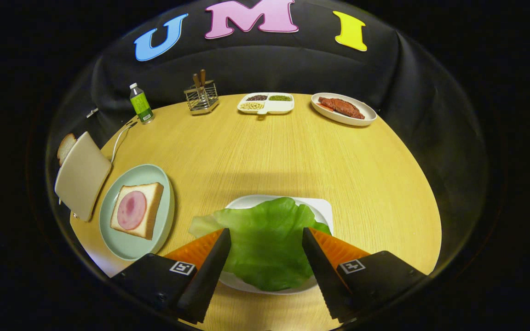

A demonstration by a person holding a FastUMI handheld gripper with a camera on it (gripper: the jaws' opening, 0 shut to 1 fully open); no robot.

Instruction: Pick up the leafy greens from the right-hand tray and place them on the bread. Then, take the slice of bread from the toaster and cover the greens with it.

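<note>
Tongs point(266, 235) spread wide over greens point(265, 239), lower centre, not pinching; greens lie on tray point(322, 207). Bread point(137, 210) with ham waits on plate point(129, 246), lower left. Toaster point(81, 174) slice point(65, 147) untouched. No step done yet.

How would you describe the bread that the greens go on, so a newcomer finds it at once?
Start at the wooden table and find the pale green plate beside the toaster, off to the side of the open gripper hanging over the lettuce. The bread lies flat on it, topped with a round pink ham slice, unlike the slice standing in the toaster.
</note>
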